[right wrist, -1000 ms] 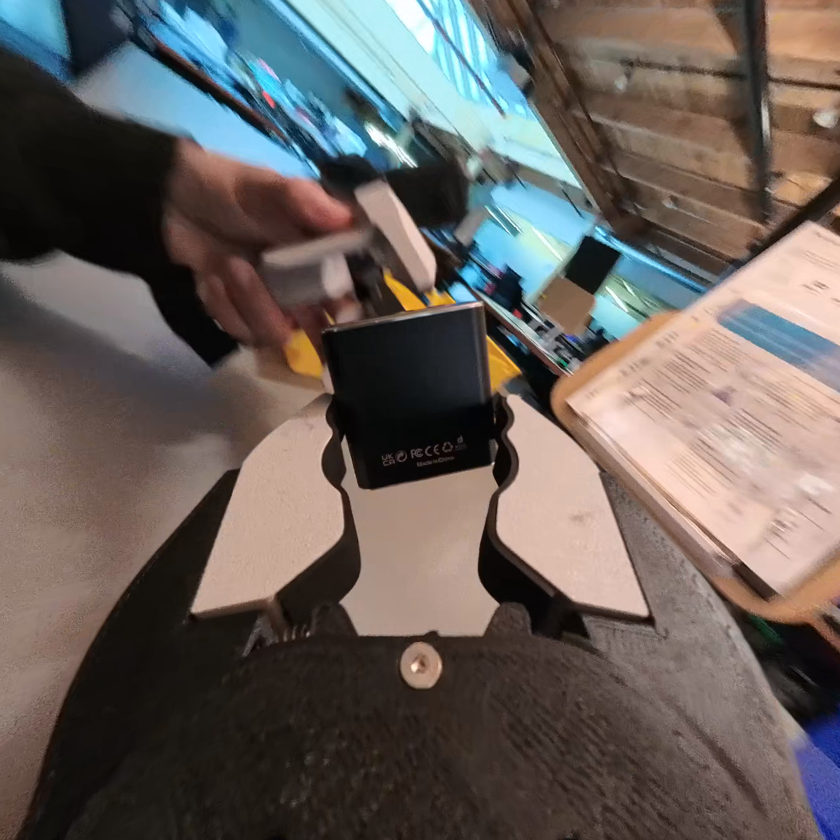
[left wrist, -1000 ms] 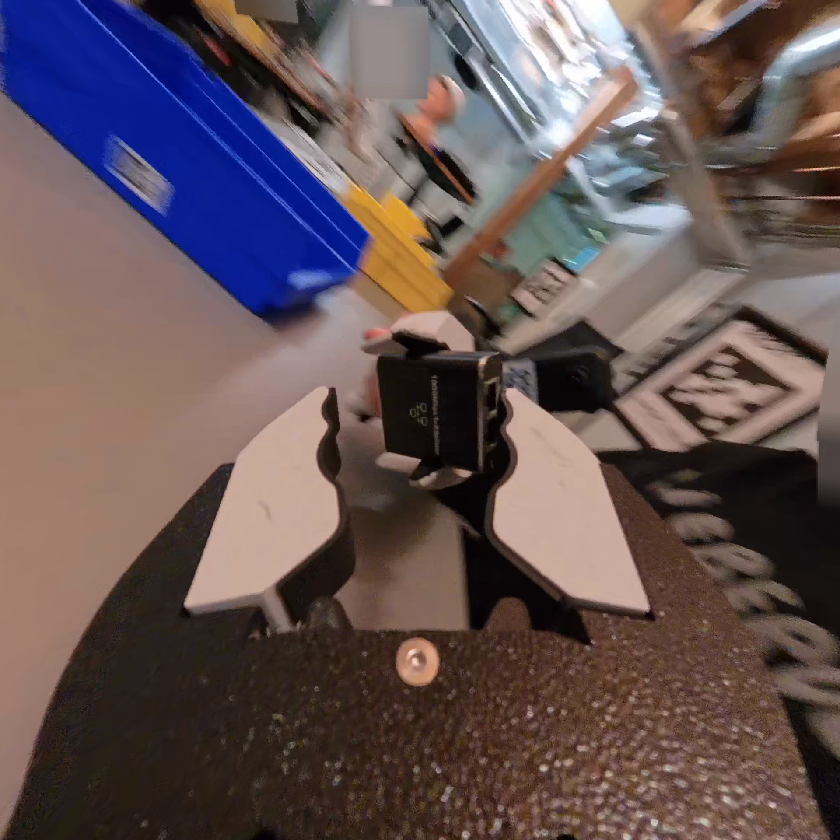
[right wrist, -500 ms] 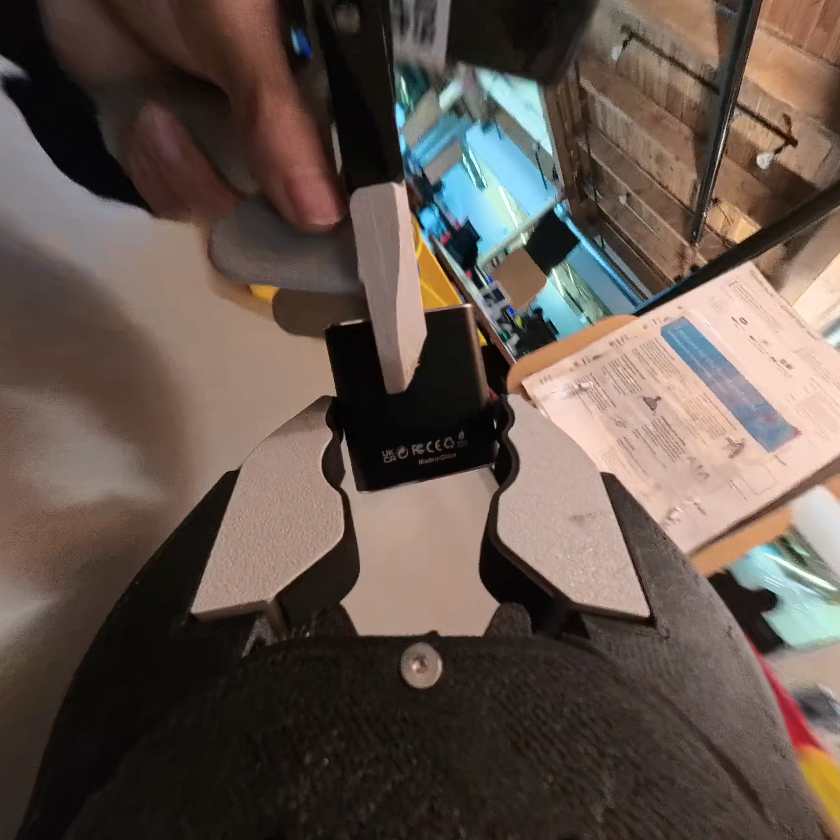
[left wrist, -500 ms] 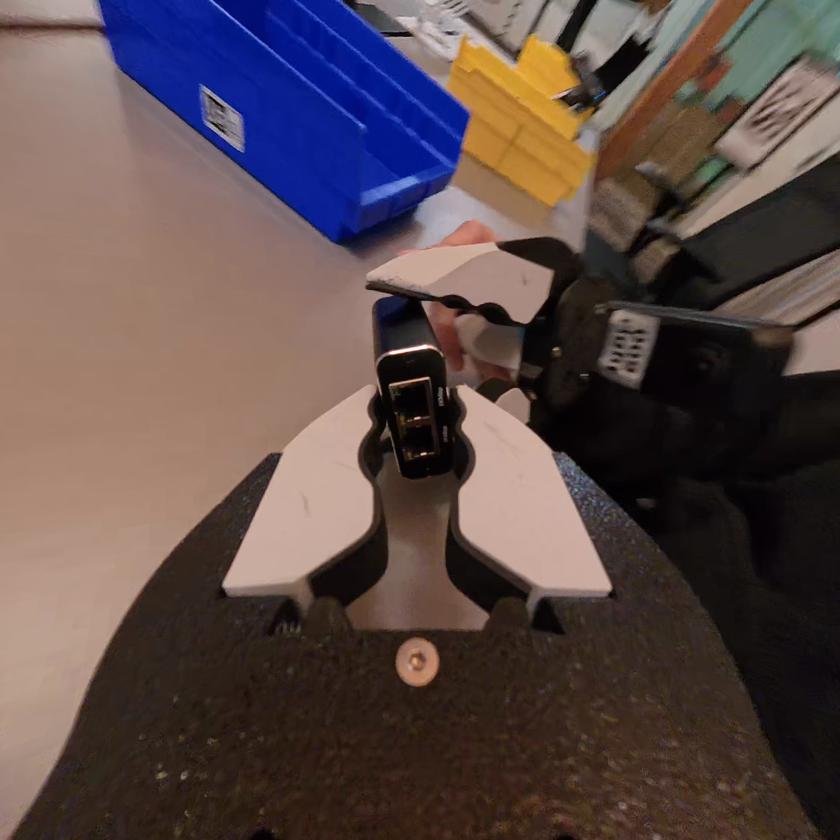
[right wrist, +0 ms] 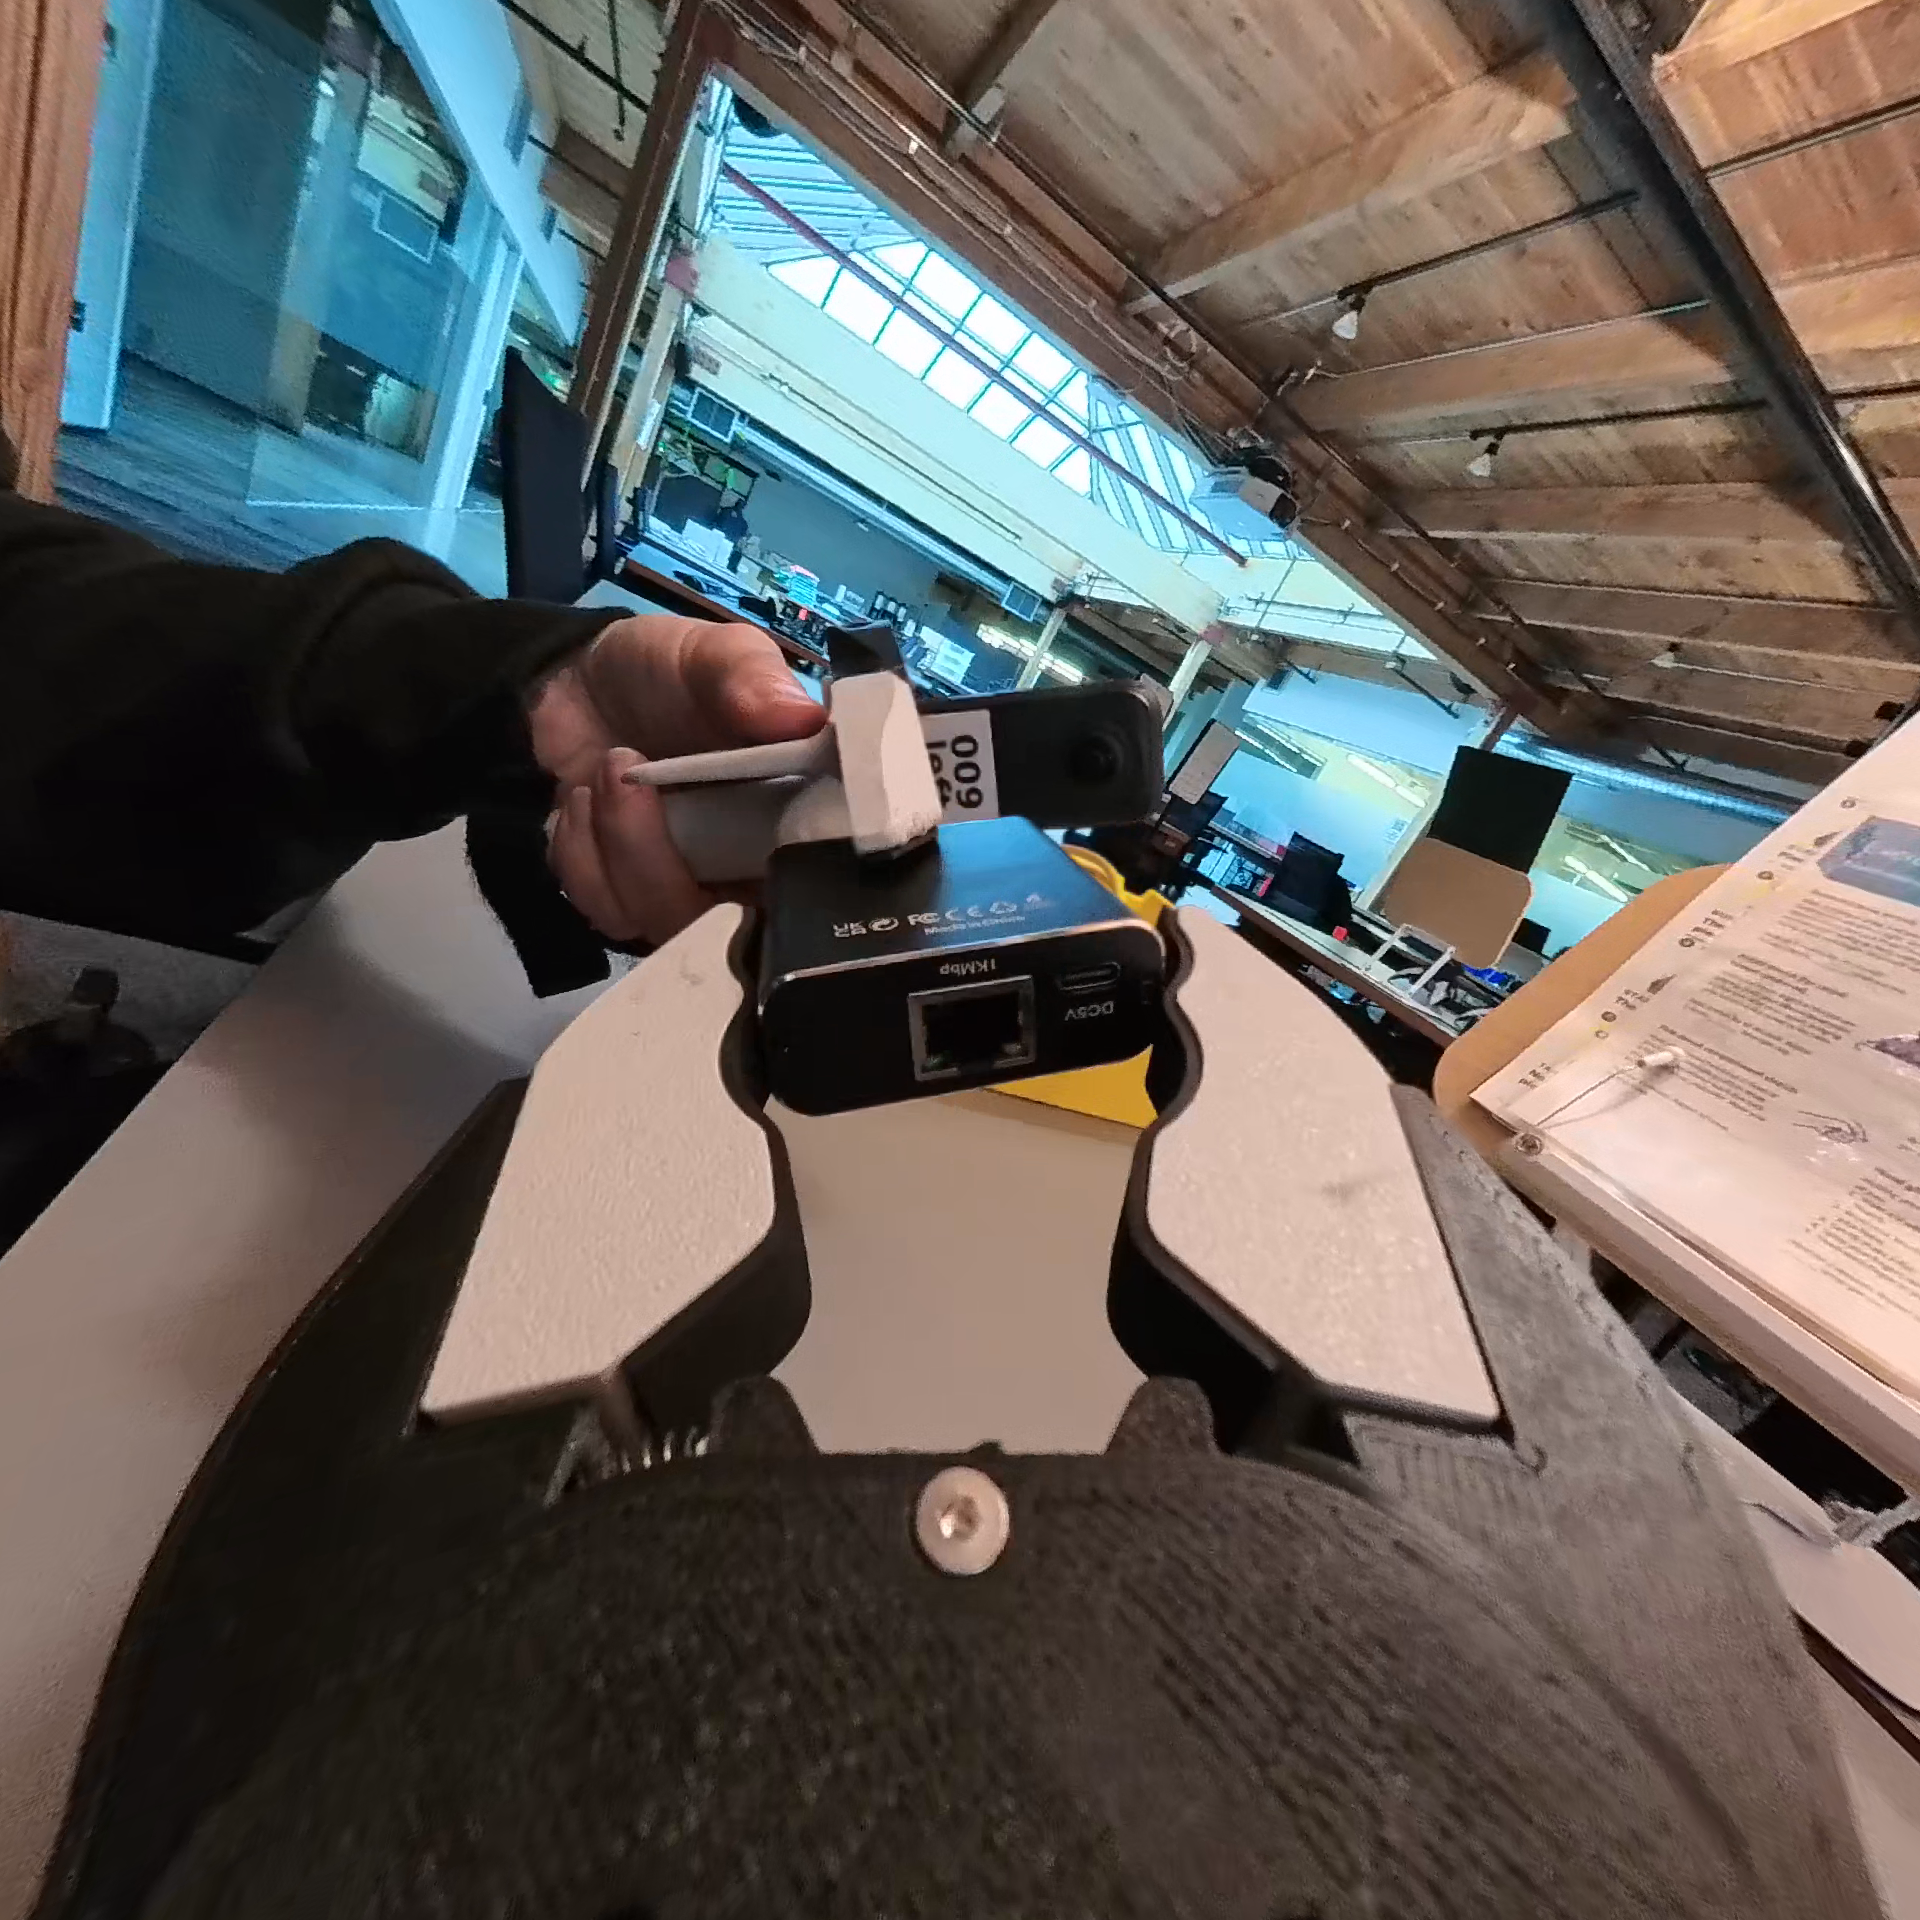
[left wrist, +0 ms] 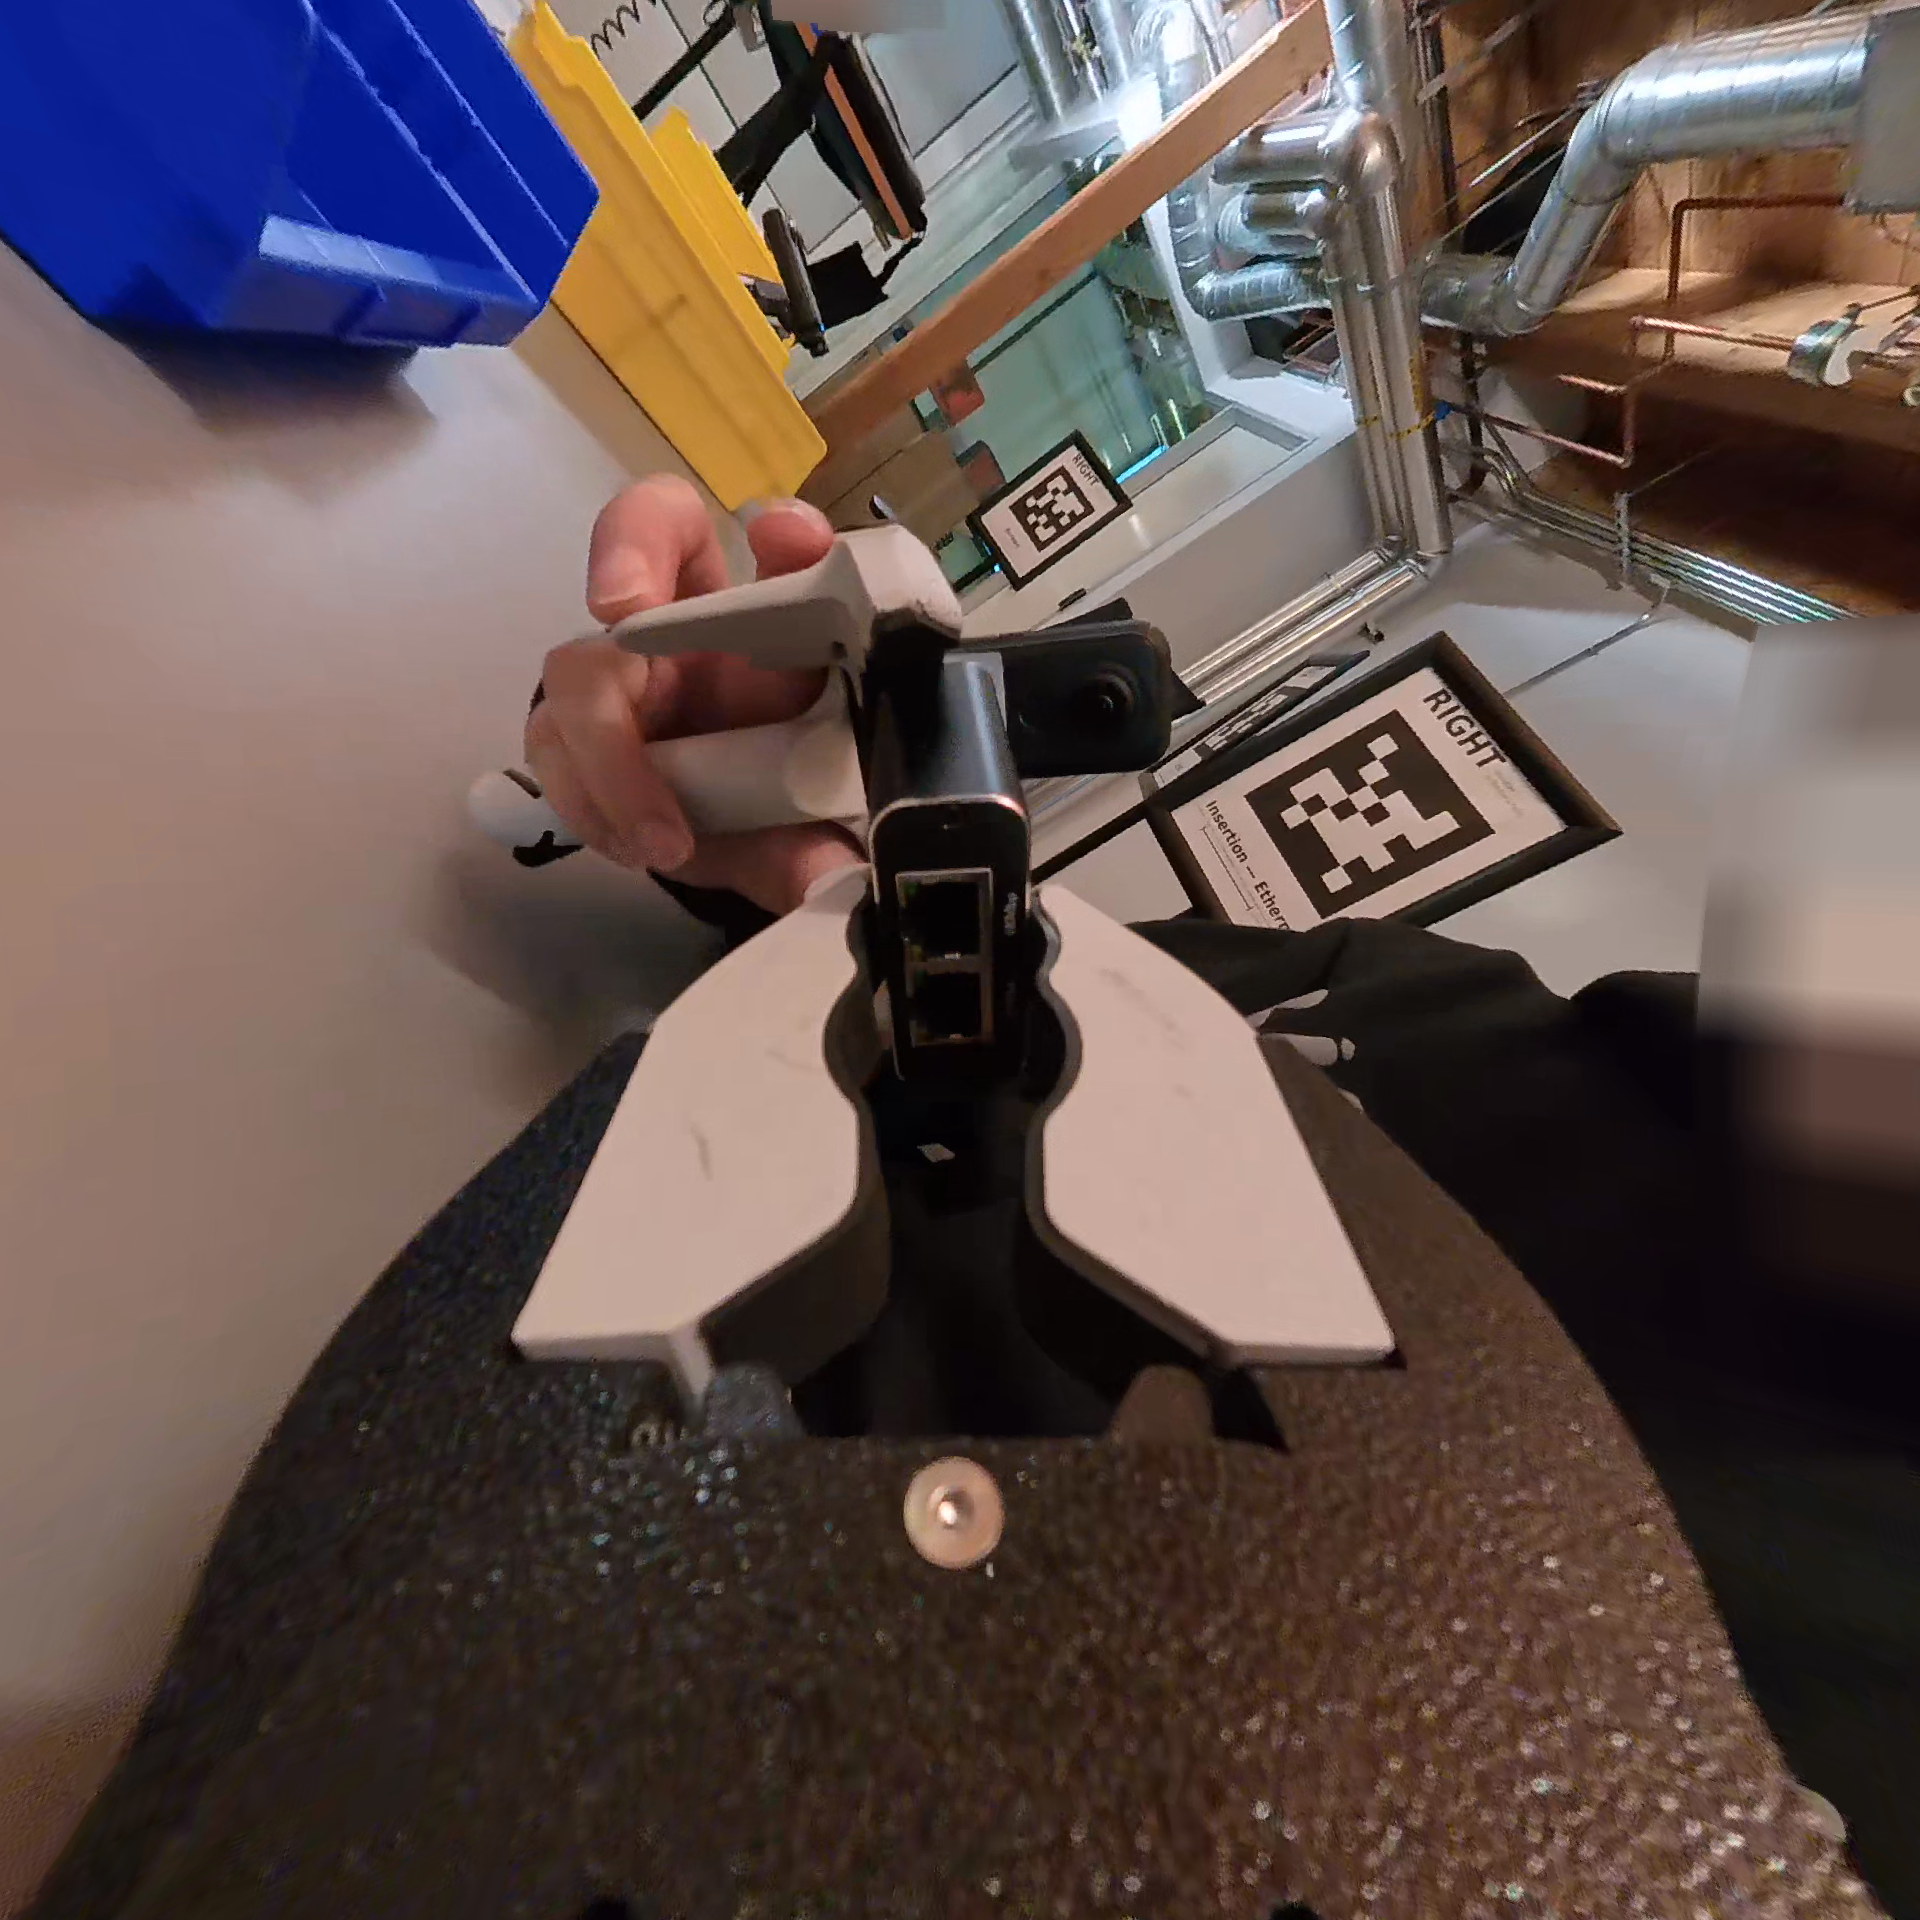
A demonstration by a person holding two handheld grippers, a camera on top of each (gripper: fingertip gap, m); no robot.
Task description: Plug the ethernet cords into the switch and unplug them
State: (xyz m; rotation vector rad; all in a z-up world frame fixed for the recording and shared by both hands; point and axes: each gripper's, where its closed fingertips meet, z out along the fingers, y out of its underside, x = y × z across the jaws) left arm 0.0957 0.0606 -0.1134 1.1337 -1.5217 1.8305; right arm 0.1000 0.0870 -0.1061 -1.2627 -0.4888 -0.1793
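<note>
- Left wrist view: the left gripper (left wrist: 956,987) has its fingers (left wrist: 727,1153) closed on the narrow sides of the small black switch (left wrist: 951,951). The end with two stacked ports faces back at the camera. My guess is it's held mid-air like this so the ports stay open for a cord. No ethernet cord shows anywhere.
- Same view: the right gripper (left wrist: 894,717), held in a person's hand (left wrist: 623,748), clamps the far end of the switch. So both are on it at once, looks like a handover or re-grip.
- Behind it: pale worktop (left wrist: 260,727), a blue bin (left wrist: 260,177), a yellow bin (left wrist: 665,301), framed marker cards (left wrist: 1382,810), silver ducting up top.
- Right wrist view: the right gripper (right wrist: 961,997) has its fingers (right wrist: 623,1174) pinching the wide sides of the switch (right wrist: 956,966), single-port end towards the camera. The left gripper (right wrist: 883,769) bites the far end from above.
- Around it: a clipboard with printed sheets (right wrist: 1714,1049) to the right, and a wooden beamed ceiling (right wrist: 1455,260) with skylights.
</note>
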